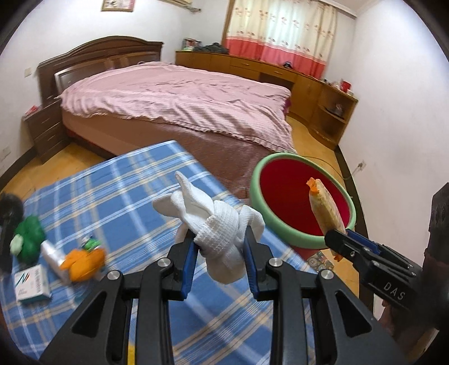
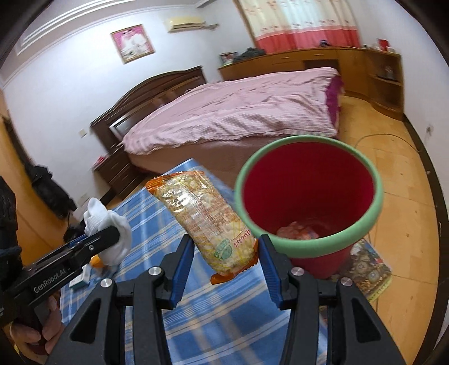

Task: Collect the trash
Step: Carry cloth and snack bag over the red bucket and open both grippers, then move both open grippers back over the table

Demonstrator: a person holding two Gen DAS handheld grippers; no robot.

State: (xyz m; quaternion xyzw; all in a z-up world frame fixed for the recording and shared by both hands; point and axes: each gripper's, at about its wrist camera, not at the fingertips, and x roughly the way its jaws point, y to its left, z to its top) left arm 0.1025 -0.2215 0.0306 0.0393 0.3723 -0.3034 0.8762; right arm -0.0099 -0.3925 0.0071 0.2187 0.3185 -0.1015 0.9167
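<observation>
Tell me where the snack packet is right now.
The snack packet is clamped in the right gripper, held in the air over the blue plaid table's edge, just left of the red bin with the green rim.

place: home bedroom | bed point(image 1: 179, 104) with pink striped cover and dark wooden headboard point(image 1: 98, 56) | nightstand point(image 1: 45, 129) beside it | curtains point(image 1: 283, 31) over low wooden cabinets point(image 1: 252, 67) | framed picture point(image 2: 132, 42) and air conditioner point(image 2: 185, 24) on wall | wooden floor point(image 2: 393, 174)
</observation>
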